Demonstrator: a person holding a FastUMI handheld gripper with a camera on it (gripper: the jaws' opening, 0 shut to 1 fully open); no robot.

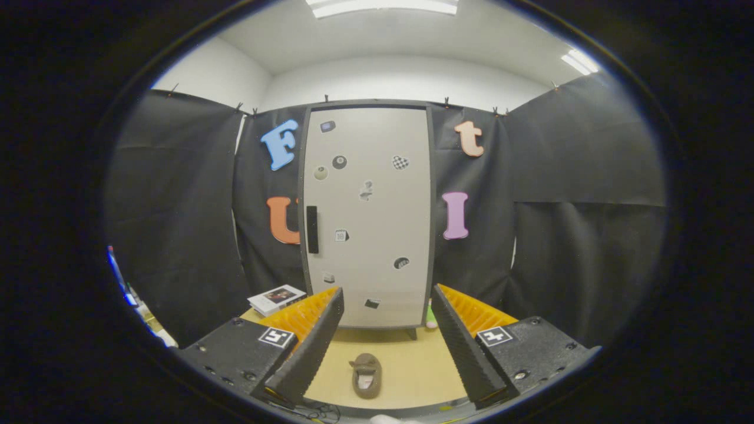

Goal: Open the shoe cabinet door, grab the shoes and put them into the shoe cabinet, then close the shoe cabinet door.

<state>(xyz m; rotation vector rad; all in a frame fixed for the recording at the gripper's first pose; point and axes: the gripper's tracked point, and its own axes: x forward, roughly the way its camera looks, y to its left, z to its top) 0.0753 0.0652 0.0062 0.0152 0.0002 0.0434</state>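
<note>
gripper view: the jaws of the gripper (386, 347) stand wide apart and empty, one finger (309, 347) to each side of the scene, nothing pressed between them; in the gap between the fingers, low on the tan surface (412, 365), lies a single brown shoe (366, 375), a slipper-like form with a pale lining, its opening facing up, apart from both fingers and untouched; beyond the shoe, at the far edge of the surface, stands the shoe cabinet (368, 215), upright on short dark legs, its pale door (377, 235) shut and flush in a dark frame; a dark vertical handle (312, 229) sits near the door's left edge at mid height, and small stickers are scattered across the door face; left of the cabinet's foot, just beyond the left finger, a flat white box (277, 299) rests on the surface; at the cabinet's right foot, partly hidden by the right finger, a small green and pink object (431, 318) shows, too little of it visible to identify; black cloth walls close the booth behind and to both sides
</note>
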